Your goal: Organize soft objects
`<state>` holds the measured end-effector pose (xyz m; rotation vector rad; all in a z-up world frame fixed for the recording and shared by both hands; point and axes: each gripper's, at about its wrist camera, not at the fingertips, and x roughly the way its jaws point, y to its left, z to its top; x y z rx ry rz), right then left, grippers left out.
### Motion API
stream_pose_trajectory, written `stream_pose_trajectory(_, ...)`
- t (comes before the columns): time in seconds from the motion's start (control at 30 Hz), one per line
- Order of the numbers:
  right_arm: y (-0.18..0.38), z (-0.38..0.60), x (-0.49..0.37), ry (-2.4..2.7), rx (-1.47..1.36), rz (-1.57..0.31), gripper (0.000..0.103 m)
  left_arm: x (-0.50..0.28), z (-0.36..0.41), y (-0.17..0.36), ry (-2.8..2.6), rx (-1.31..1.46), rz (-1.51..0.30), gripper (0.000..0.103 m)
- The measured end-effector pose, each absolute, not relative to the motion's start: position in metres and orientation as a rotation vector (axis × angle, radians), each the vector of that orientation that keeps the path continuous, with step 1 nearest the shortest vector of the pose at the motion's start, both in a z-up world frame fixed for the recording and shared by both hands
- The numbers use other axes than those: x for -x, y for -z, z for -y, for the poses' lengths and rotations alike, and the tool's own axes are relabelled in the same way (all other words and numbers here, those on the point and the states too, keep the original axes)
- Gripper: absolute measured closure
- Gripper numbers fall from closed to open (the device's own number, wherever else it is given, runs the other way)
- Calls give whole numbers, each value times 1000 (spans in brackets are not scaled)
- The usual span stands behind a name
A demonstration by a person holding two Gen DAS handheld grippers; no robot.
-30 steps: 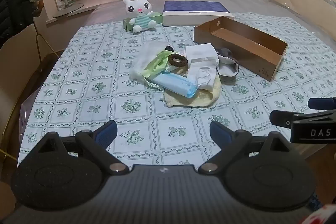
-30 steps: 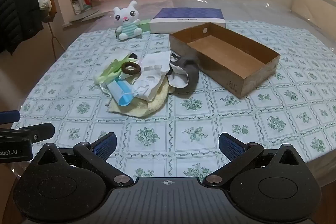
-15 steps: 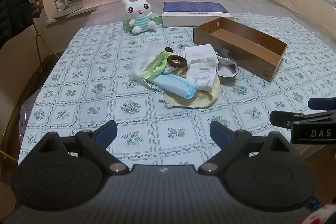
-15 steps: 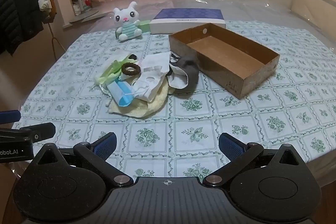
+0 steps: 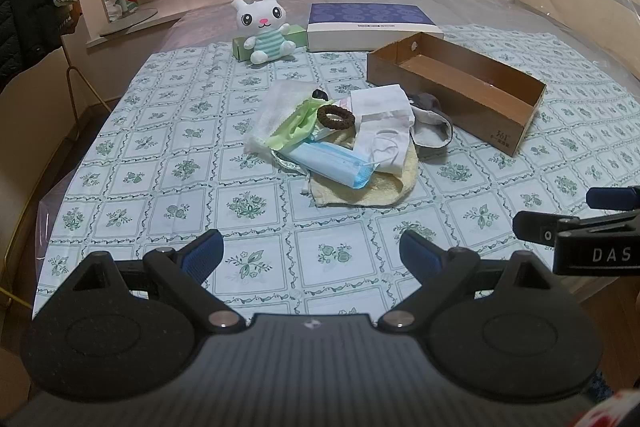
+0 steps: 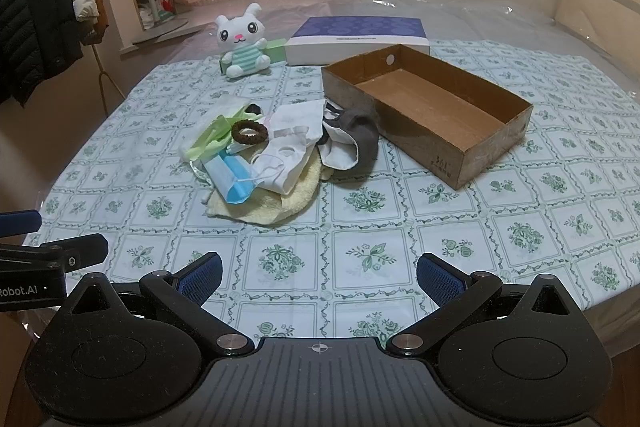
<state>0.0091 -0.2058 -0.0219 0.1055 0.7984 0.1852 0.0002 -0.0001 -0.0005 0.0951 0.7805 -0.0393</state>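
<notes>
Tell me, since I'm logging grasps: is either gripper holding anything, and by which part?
Nothing is held. The left gripper and right gripper both have jaws spread wide over bare tablecloth, short of the pile of soft items.

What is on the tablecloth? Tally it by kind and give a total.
Boxes: 3 - cardboard box, purple box, green box
Plush toys: 1 - bunny
Hair ties: 1 - brown scrunchie
Face masks: 1 - blue mask
Cloth heaps: 1 - pile
Total: 7

Round table with green floral checked cloth (image 6: 360, 259) | centre: heap of soft items on a yellow towel (image 6: 280, 203) | right: open cardboard box (image 6: 432, 107) | far edge: plush bunny (image 6: 242, 43), green box (image 5: 300, 33), purple-lidded box (image 6: 360, 37)
</notes>
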Motion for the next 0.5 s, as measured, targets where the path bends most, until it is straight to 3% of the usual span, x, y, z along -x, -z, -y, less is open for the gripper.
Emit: stream_pose_trajectory(0.5, 22, 206, -10, -186, -107, -798, 0, -1, 3, 0, 40, -95, -779, 9)
